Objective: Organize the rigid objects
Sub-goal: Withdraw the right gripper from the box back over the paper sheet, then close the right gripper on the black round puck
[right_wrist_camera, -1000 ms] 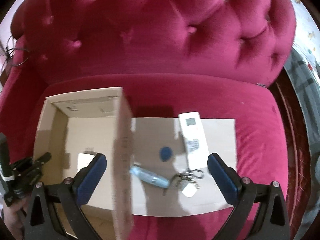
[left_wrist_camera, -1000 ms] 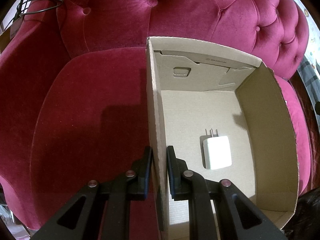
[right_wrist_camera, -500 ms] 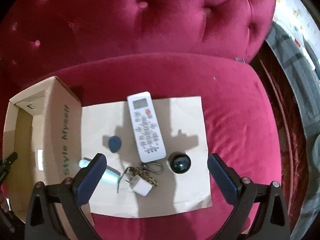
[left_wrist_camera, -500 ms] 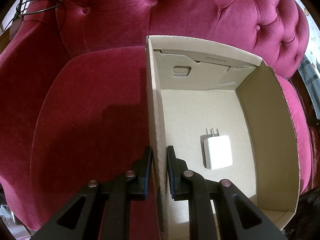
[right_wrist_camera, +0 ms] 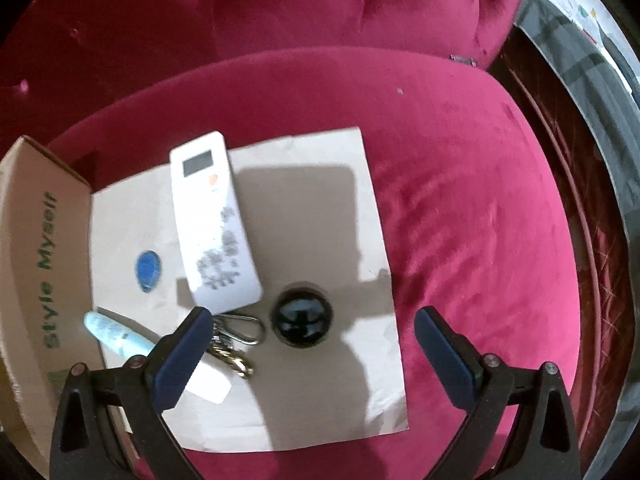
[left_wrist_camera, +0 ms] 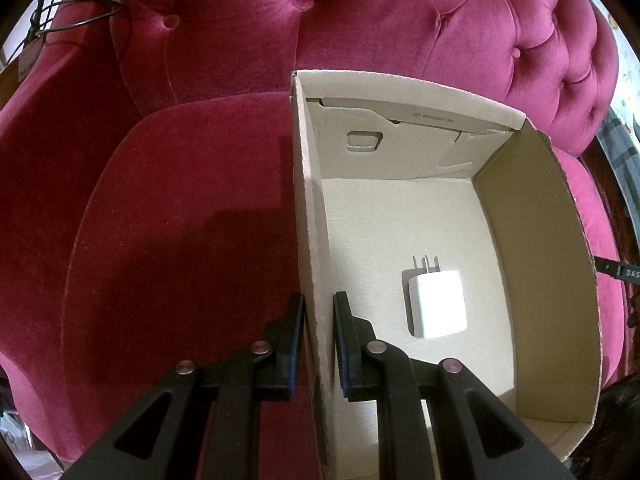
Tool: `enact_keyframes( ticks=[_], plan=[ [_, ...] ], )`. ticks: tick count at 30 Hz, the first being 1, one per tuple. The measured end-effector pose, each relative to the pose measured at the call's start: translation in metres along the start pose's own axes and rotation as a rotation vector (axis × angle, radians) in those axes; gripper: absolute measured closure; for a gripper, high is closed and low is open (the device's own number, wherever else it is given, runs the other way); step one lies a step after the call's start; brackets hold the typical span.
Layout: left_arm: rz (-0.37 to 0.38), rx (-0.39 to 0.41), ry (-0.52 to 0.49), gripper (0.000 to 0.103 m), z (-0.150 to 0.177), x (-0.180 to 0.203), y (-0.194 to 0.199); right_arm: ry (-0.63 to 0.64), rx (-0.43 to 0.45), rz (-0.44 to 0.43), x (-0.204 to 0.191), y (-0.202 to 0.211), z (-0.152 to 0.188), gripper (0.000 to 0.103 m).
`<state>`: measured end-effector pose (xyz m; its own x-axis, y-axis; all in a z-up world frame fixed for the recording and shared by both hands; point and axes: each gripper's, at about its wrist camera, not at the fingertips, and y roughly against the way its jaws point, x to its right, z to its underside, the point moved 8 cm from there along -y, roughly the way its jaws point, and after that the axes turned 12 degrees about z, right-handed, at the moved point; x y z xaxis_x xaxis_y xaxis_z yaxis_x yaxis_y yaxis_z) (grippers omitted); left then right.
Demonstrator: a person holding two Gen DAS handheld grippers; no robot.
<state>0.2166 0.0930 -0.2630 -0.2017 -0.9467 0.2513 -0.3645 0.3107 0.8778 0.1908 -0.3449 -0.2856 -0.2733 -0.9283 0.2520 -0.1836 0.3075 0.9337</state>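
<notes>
The left gripper (left_wrist_camera: 318, 344) is pinched on the left wall of the cardboard box (left_wrist_camera: 536, 264), one finger outside and one inside. The box should be kept held like this so it is not pushed about on the soft sofa seat (left_wrist_camera: 180, 220). A white charger (left_wrist_camera: 438, 304) is already lying on the box floor, near the front.

The right gripper (right_wrist_camera: 312, 344) is spread wide and is hung above the sheet of paper (right_wrist_camera: 320, 184) that carries the loose things. Nothing is held in it. The black ball (right_wrist_camera: 302, 317) sits between the two fingers, near the front edge of the paper, so it is probably the next thing to be picked. A round ball can roll, so the fingers should be brought down on both sides and closed slowly.

The keys (right_wrist_camera: 236, 340) and the white remote (right_wrist_camera: 214, 224) lie just left of the ball and should not be bumped. More room is left on the right side of the paper. The blue tag (right_wrist_camera: 148, 270) and the pale tube (right_wrist_camera: 116, 334) lie near the paper's left edge, by the box.
</notes>
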Motion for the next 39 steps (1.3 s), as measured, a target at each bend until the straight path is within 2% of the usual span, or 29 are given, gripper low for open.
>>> enact_keyframes(
  ticks=[6,10,14,15,17,26,39],
  plan=[
    [-0.002,0.0,0.0,0.087,0.0,0.0,0.0,-0.022,-0.018,-0.019,0.006,-0.014,0.003,0.006],
    [-0.004,-0.001,0.0,0.087,0.001,0.0,-0.001,-0.026,-0.026,-0.04,0.008,-0.018,0.001,0.025],
    [-0.006,-0.001,-0.002,0.087,0.001,0.0,-0.001,-0.03,-0.036,-0.076,0.006,-0.021,-0.001,0.038],
    [-0.006,0.0,-0.002,0.087,0.001,0.0,-0.001,-0.032,-0.037,-0.082,0.002,-0.02,-0.002,0.043],
    [-0.007,0.0,-0.004,0.087,0.001,0.0,-0.002,-0.036,-0.048,-0.094,0.0,-0.023,-0.002,0.063],
    [-0.007,0.0,-0.002,0.087,0.001,0.001,-0.002,-0.04,-0.042,-0.086,-0.003,-0.023,0.0,0.063],
    [-0.017,0.002,-0.009,0.087,0.001,0.003,-0.002,-0.012,-0.013,-0.054,-0.006,0.017,-0.006,0.063]
  ],
)
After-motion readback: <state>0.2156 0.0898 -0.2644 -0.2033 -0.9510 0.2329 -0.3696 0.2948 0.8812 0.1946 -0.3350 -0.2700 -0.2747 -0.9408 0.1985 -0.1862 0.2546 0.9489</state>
